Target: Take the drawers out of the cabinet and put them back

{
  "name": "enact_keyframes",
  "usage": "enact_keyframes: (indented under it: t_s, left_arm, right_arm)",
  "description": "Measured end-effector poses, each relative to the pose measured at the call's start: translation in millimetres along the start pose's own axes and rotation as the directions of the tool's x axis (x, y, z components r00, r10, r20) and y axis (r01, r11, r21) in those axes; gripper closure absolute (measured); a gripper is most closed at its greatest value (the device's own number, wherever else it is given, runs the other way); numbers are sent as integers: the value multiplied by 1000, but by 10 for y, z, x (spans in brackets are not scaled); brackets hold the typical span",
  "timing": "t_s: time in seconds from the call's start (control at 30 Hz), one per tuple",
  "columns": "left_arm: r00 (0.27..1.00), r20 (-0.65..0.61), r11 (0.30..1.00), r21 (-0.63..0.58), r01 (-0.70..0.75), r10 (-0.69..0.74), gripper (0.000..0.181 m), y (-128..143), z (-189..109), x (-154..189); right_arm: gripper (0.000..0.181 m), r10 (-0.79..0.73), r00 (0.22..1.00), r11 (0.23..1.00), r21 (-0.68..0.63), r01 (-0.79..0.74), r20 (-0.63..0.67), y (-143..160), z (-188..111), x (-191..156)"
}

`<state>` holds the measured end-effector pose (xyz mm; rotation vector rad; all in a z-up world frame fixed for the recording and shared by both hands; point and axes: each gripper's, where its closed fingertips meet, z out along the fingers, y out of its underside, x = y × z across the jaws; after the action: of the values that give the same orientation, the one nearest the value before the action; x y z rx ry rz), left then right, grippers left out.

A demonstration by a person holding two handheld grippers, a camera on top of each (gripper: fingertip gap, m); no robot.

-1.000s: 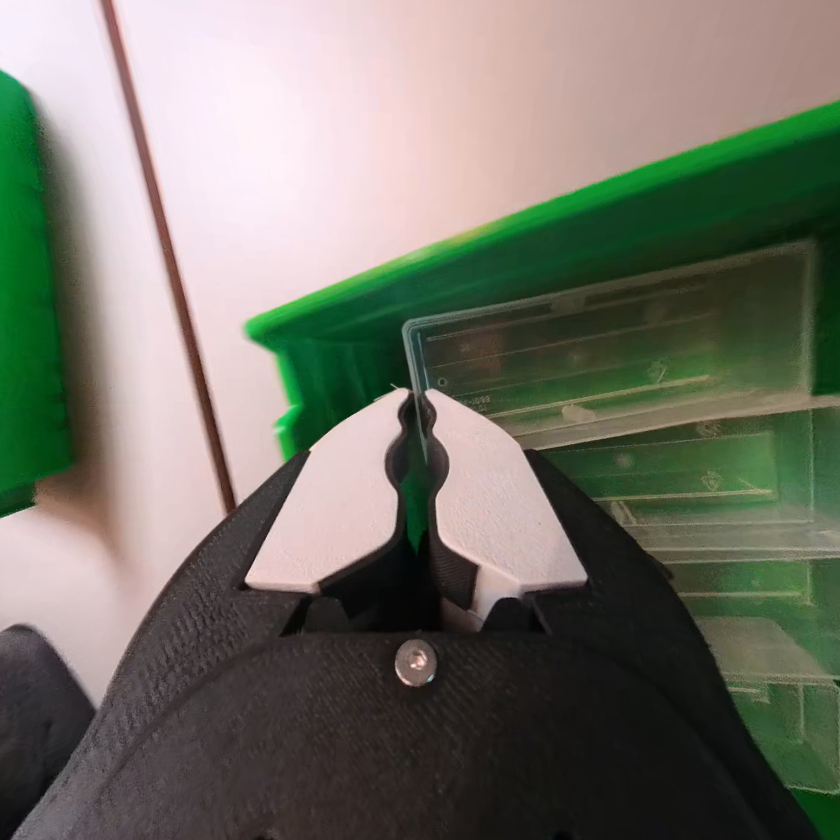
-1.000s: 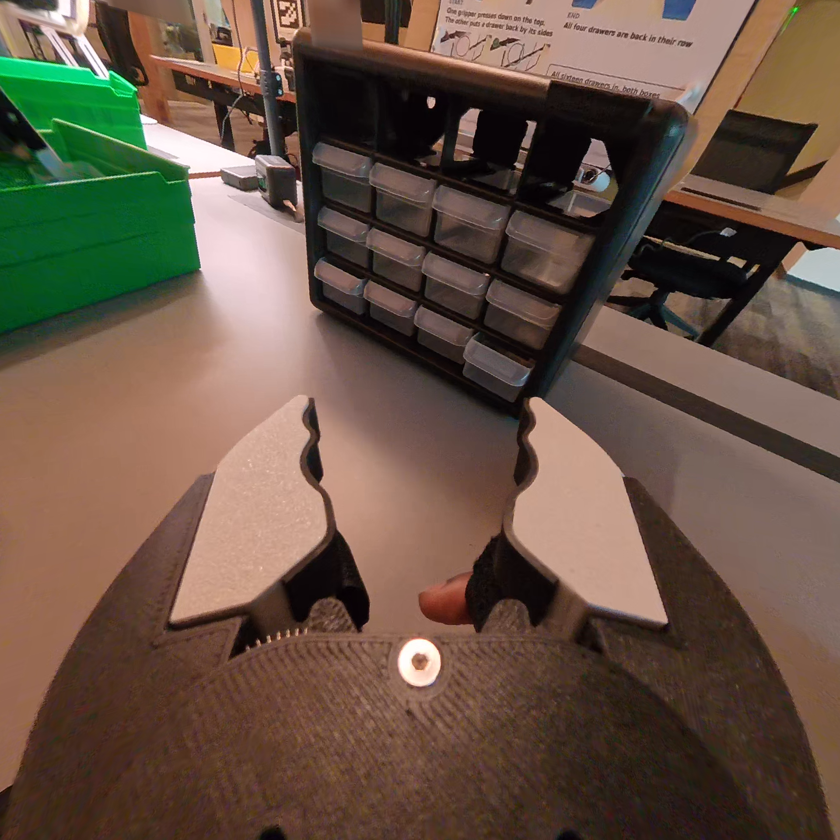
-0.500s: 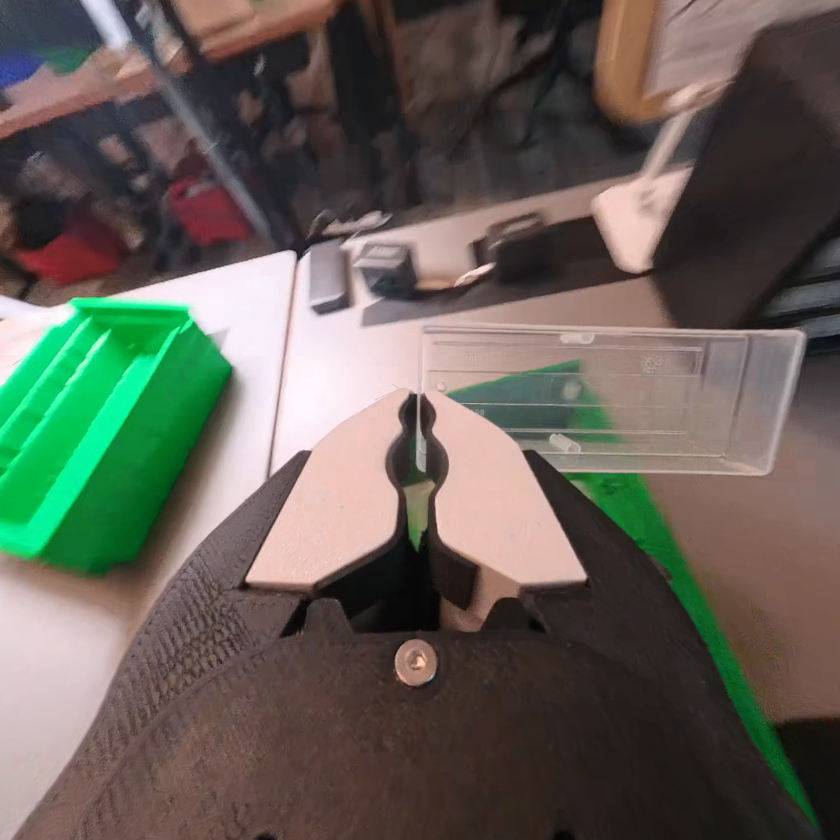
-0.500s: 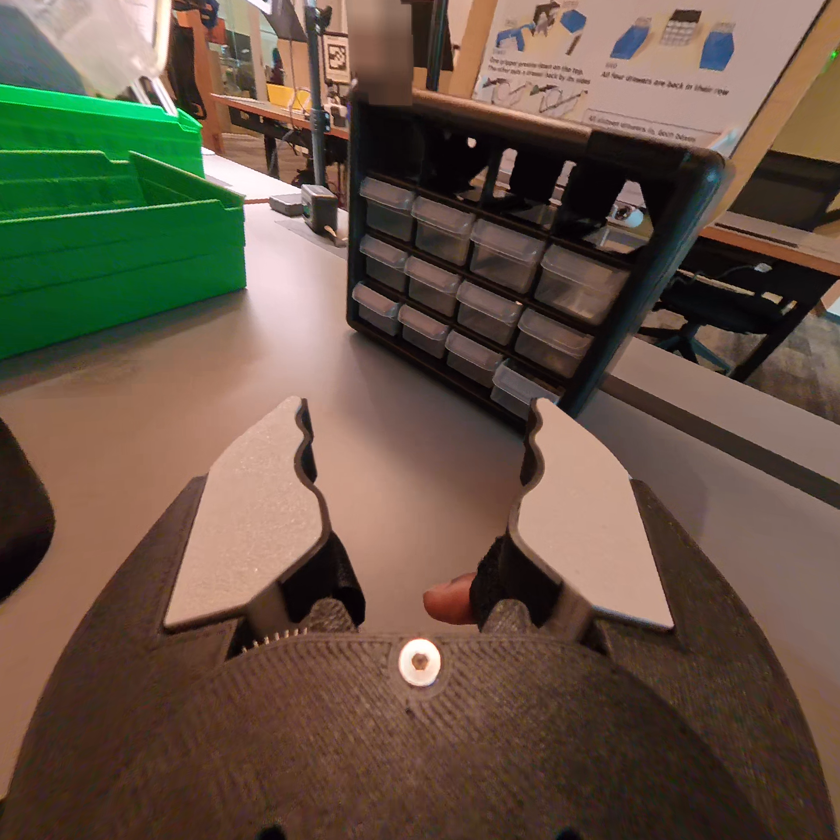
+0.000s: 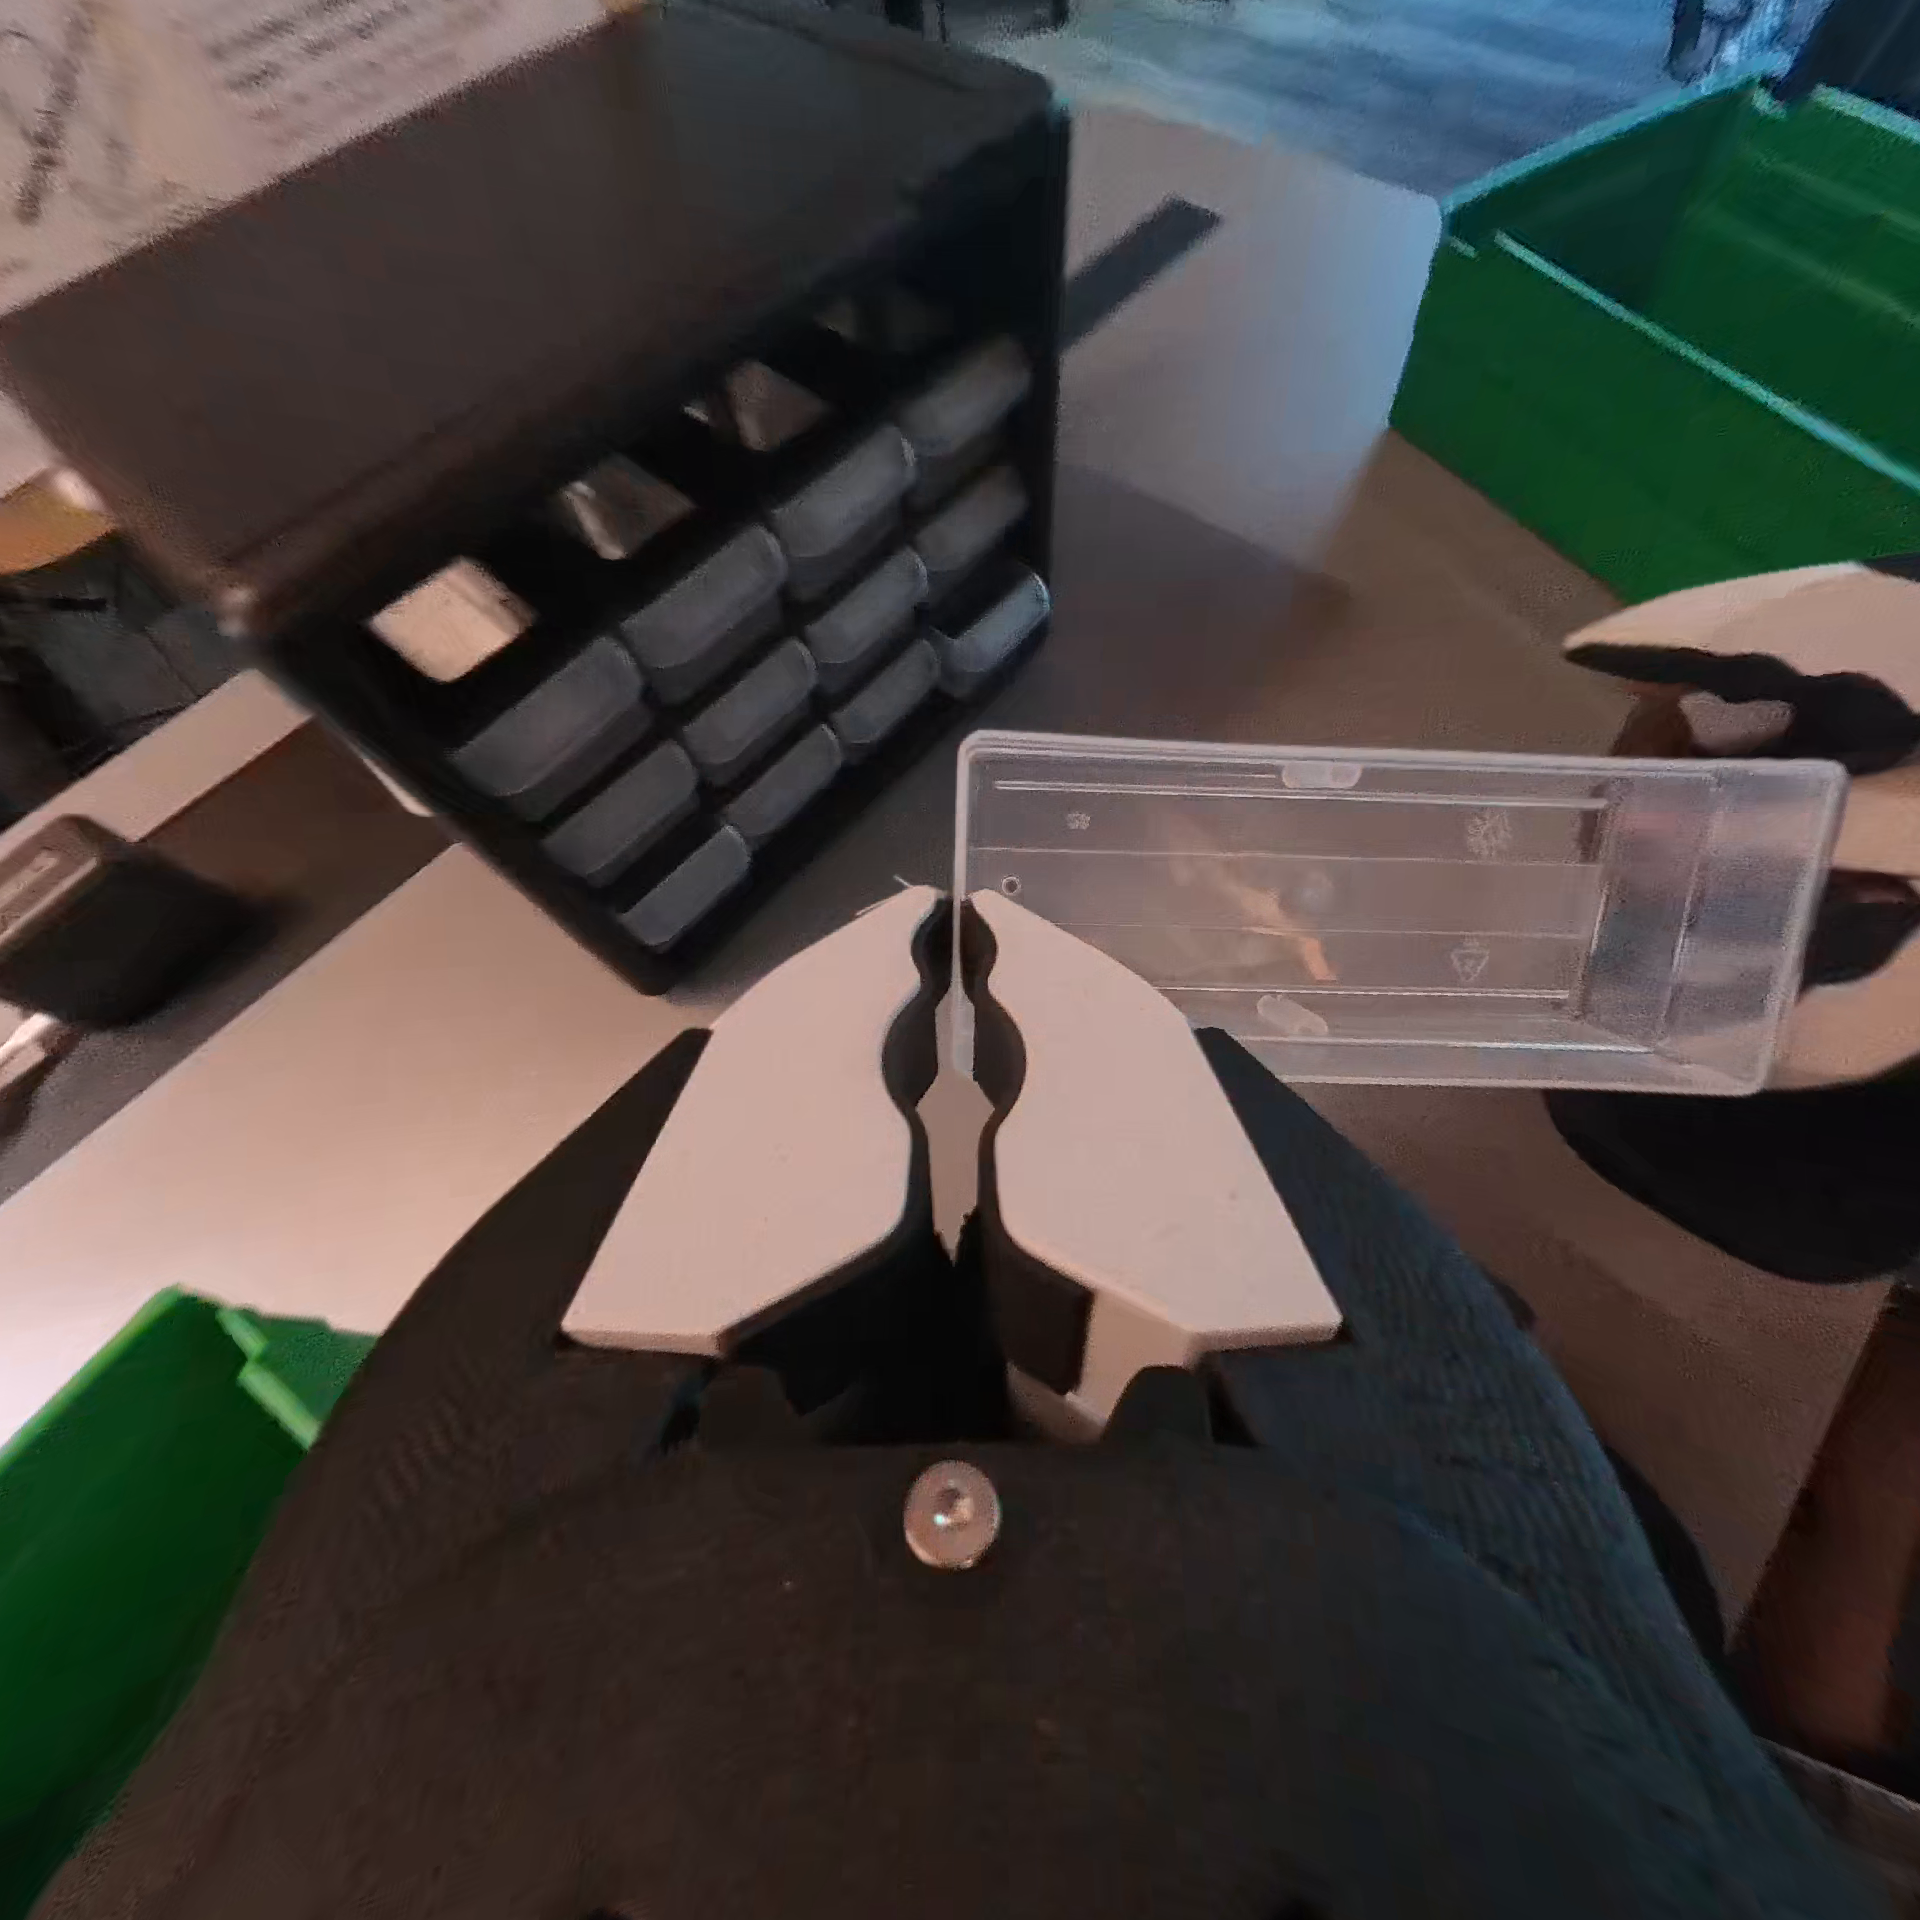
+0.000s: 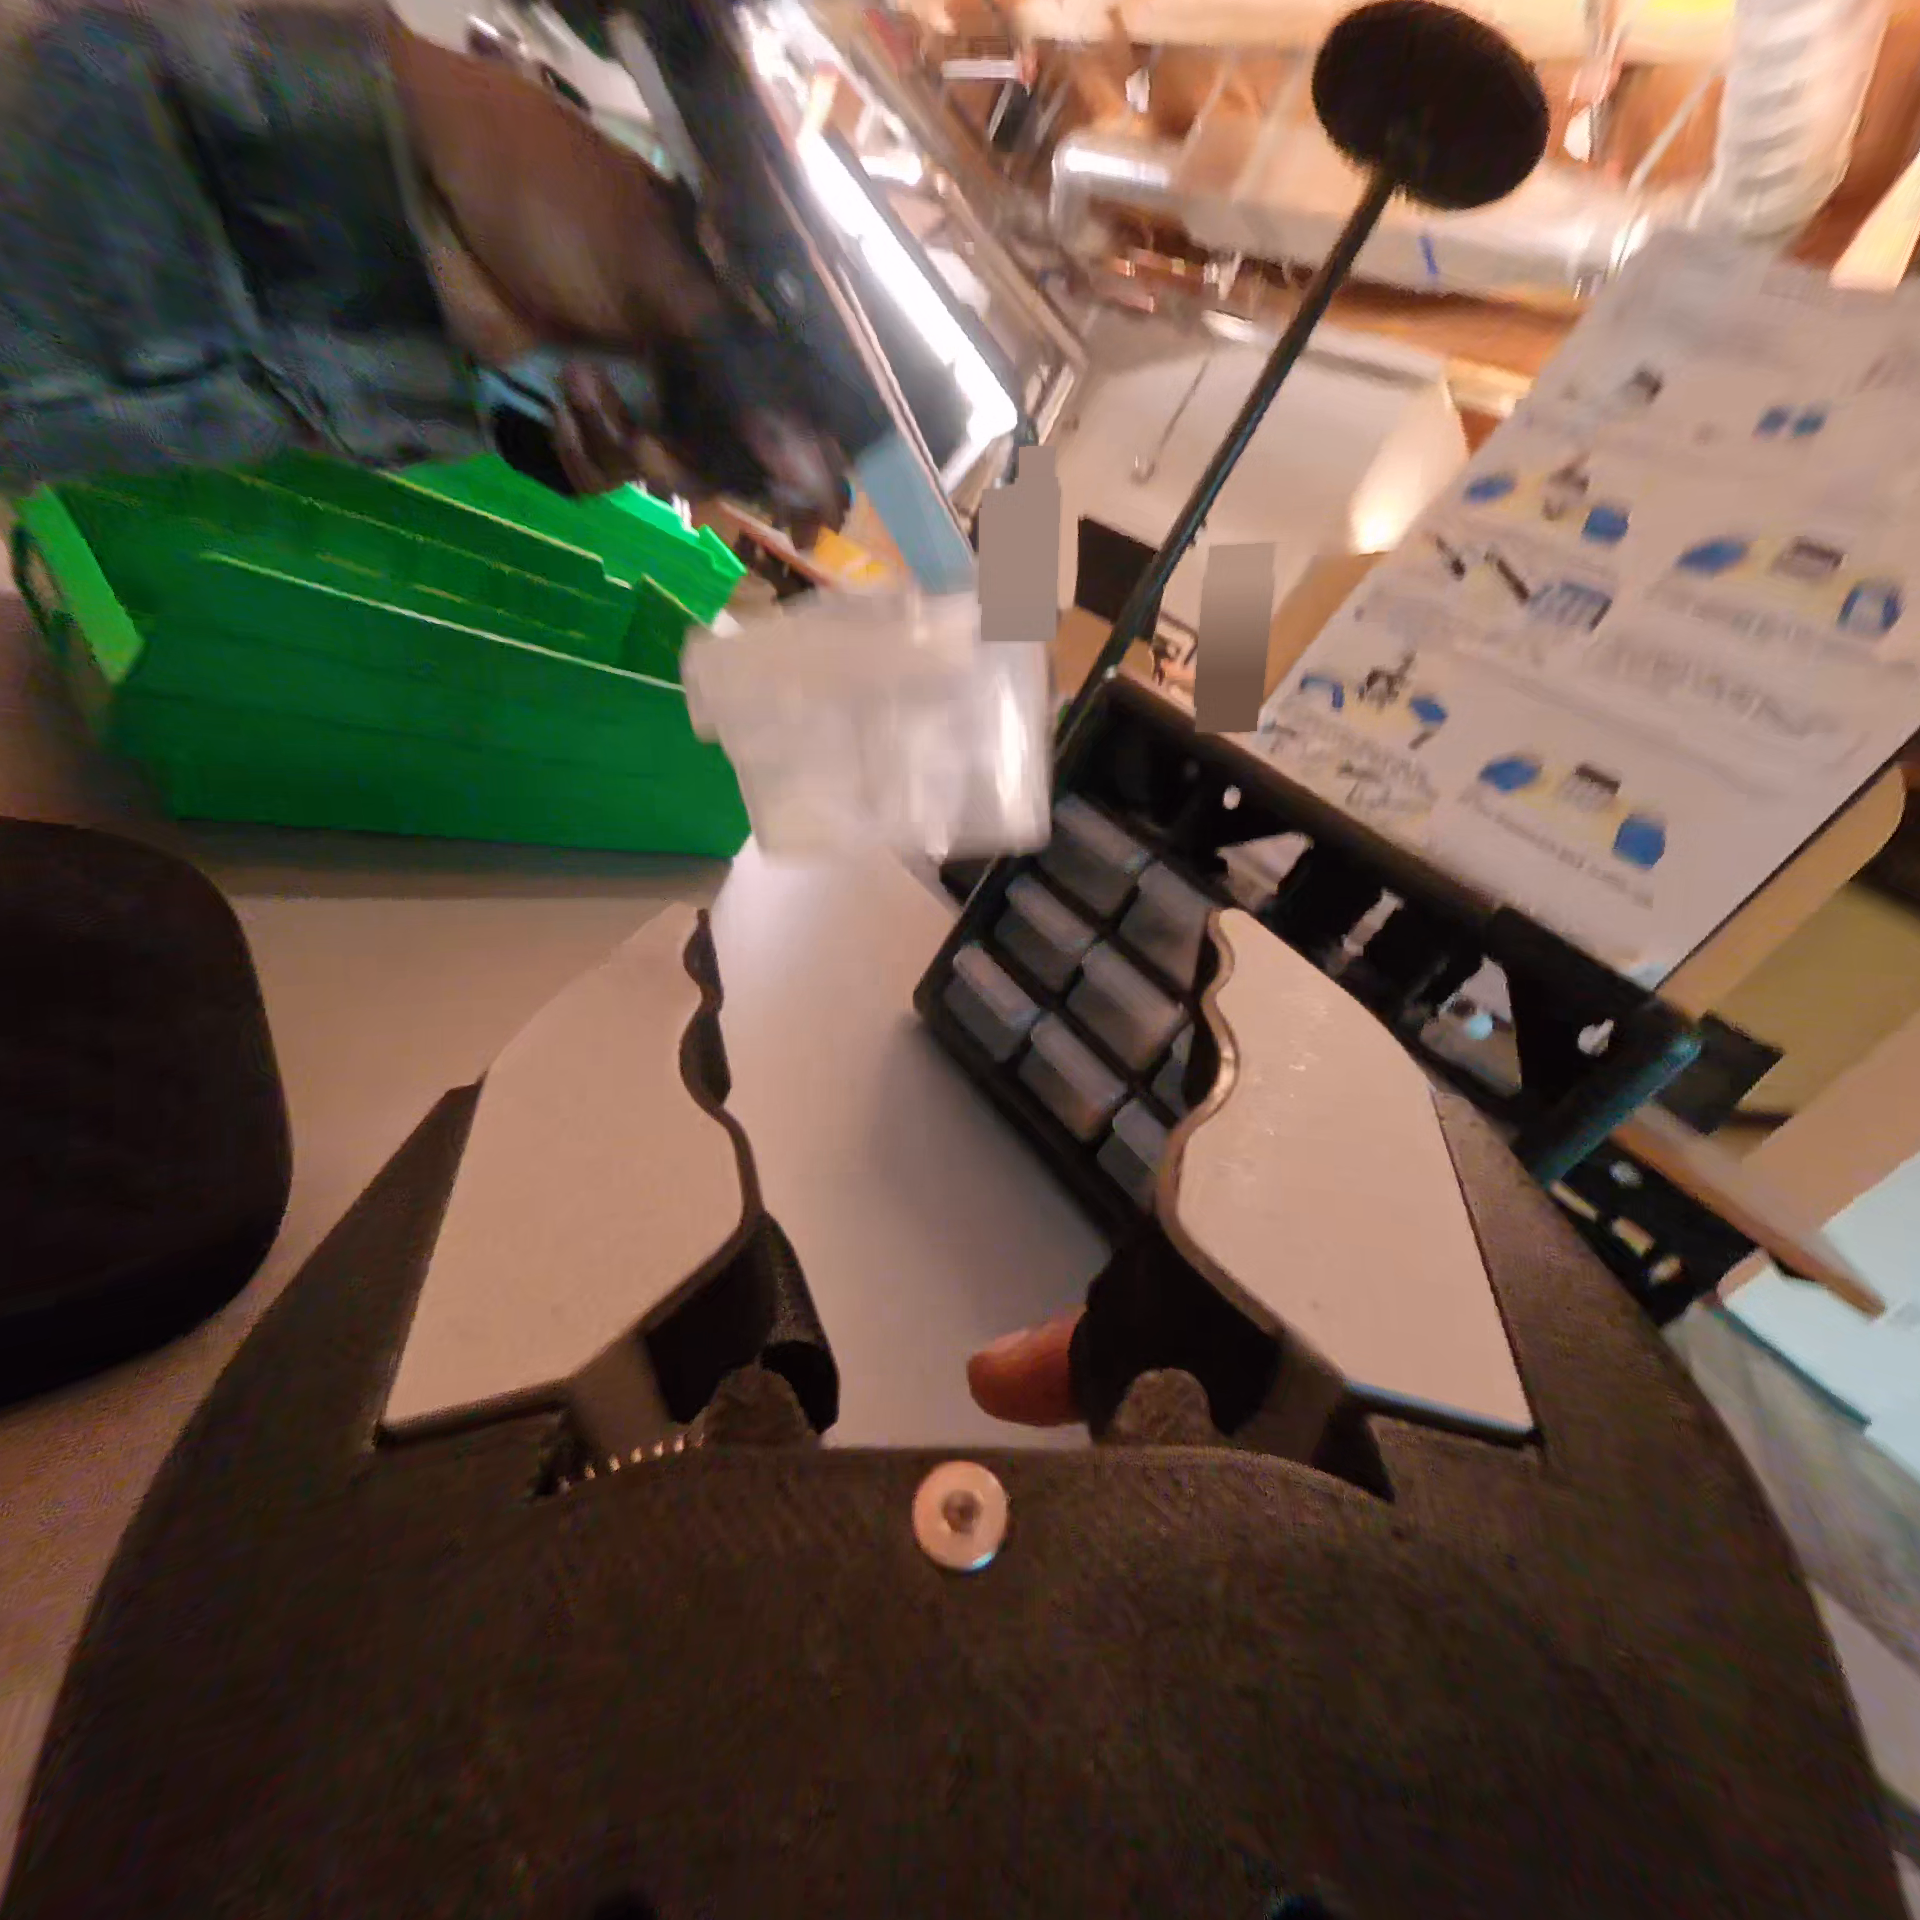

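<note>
We look from two wrist cameras, each set just behind its own fingers and facing forward along them. Our left wrist view sits above the grey table, tilted down, facing the front of the black cabinet from close by; the right gripper shows at its right edge. Our right wrist view sits low, rolled to one side, facing the same cabinet from near. Both views share the cabinet, the table and a green bin.

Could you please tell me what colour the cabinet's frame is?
Black; the cabinet frame shows best in the left wrist view.
</note>
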<state>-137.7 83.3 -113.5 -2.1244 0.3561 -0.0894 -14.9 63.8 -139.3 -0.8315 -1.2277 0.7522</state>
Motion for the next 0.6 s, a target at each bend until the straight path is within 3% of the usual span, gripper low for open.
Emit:
enact_keyframes:
  t_s: [0.1,0.27,0.37,0.43,0.5,0.6]
  left_arm:
    - [999,26,999,-35,-21,22,180,-40,222,95]
    - [1000,-9,1000,4,-13,13,180,-149,396,239]
    - [998,-42,983,177,53,-47,175,-378,395,327]
    - [982,-87,909,372,187,-166,141,-558,308,390]
    - [927,-218,772,513,375,-305,127,-595,233,527]
    - [796,-476,682,442,583,-373,126,-463,300,956]
  right_arm:
    - [102,5,1000,999,51,-5,1,-100,-38,-36]
    - [116,-43,993,999,-38,39,-113,45,-33,135]
    - [116,-108,975,994,-18,107,-195,-36,-104,243]
    - [117,-178,937,983,-9,184,-300,-118,-187,374]
    - [116,-228,896,970,-9,243,-382,-186,-268,477]
    - [116,-308,840,948,-70,310,-447,-172,-306,568]
